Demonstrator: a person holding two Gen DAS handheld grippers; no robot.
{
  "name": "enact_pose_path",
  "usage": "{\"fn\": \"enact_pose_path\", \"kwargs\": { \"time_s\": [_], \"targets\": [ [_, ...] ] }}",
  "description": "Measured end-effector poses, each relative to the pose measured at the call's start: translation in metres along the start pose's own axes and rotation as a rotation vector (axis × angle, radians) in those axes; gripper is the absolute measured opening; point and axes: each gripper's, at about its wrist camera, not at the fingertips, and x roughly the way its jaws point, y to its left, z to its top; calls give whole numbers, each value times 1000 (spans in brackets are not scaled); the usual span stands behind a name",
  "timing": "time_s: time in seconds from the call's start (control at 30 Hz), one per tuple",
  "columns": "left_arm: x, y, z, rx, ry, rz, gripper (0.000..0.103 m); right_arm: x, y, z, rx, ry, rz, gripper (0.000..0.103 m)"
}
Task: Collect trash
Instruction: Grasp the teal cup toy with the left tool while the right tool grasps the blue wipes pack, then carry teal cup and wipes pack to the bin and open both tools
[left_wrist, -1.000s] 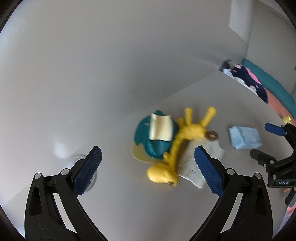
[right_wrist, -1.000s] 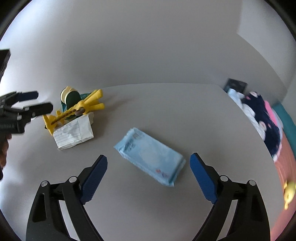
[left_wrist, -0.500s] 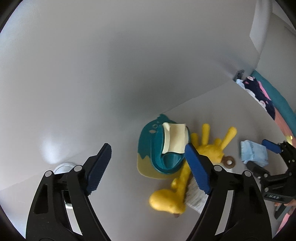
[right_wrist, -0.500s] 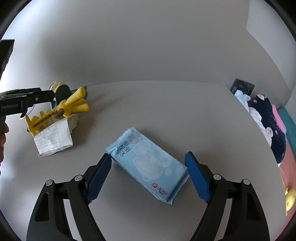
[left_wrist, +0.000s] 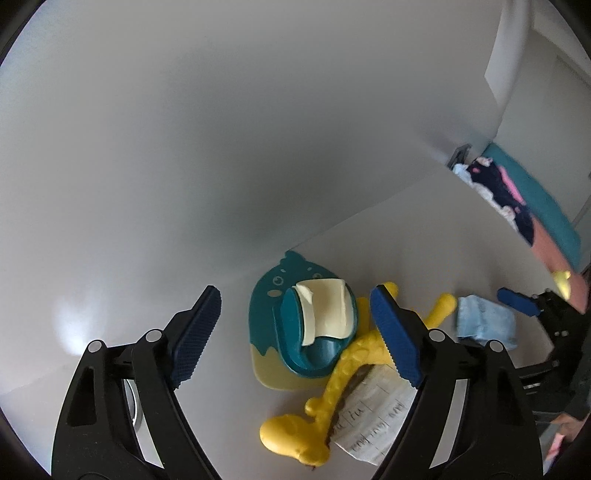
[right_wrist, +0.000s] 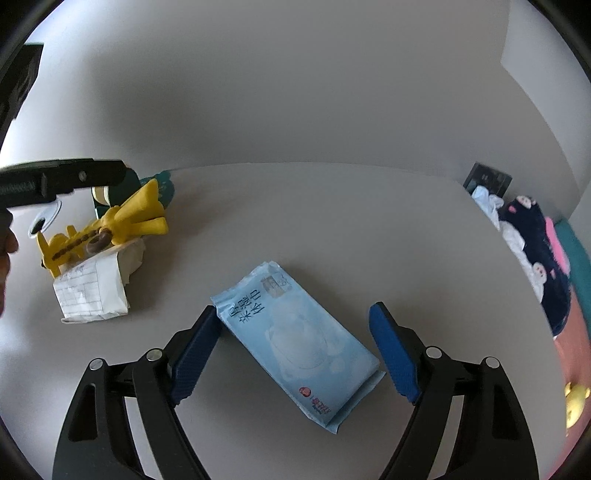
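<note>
My left gripper (left_wrist: 295, 295) is open above a teal dish (left_wrist: 267, 295) that holds a cream scrap of paper (left_wrist: 328, 310); nothing touches its pads. A yellow giraffe toy (left_wrist: 291, 439) lies beside the dish, across a crumpled lined paper (left_wrist: 373, 421). In the right wrist view a light blue wipes pack (right_wrist: 295, 339) lies flat on the white table (right_wrist: 332, 221). My right gripper (right_wrist: 295, 310) is open and straddles the pack. Its left pad is close to the pack's corner, and its right pad stands apart from it. The giraffe (right_wrist: 129, 218) and lined paper (right_wrist: 92, 291) sit at the far left.
A wall runs along the table's back edge. Dark and pink clothes (right_wrist: 535, 243) are piled past the table's right edge, on teal and pink bedding. A round metal object (left_wrist: 133, 406) sits behind my left finger. A person's hand (right_wrist: 5, 251) shows at the left border.
My left gripper has moved over the teal dish and its jaws have narrowed. My right gripper has moved in and lower, so the wipes pack now lies between its fingers, which have also narrowed.
</note>
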Motion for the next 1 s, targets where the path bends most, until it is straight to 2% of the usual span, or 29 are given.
{"fn": "enact_pose_path", "kwargs": {
  "time_s": [0.1,0.23,0.3,0.33,0.37,0.43,0.73,1.0],
  "targets": [
    [11,-3,-2,4,21,25,80,1,-2,0,21,5,16,81],
    [24,-4,-6,-7,50,23,72,2,-3,0,35,11,12,77],
    [28,-1,-8,-33,60,-2,64,1,-1,0,48,18,2,75],
    [27,-1,-8,-35,47,4,57,1,0,0,52,17,0,74],
    [24,0,-9,-30,43,-2,43,0,0,-1,60,15,-3,72],
    [20,-3,-10,-28,39,-21,36,-3,2,-4,82,14,-16,69],
    [-27,11,-14,-28,-23,-62,35,-37,-9,-22,228,-14,31,67],
    [-90,15,-20,-12,-95,-85,35,-99,-8,-47,312,-91,29,67]
  ]
}}
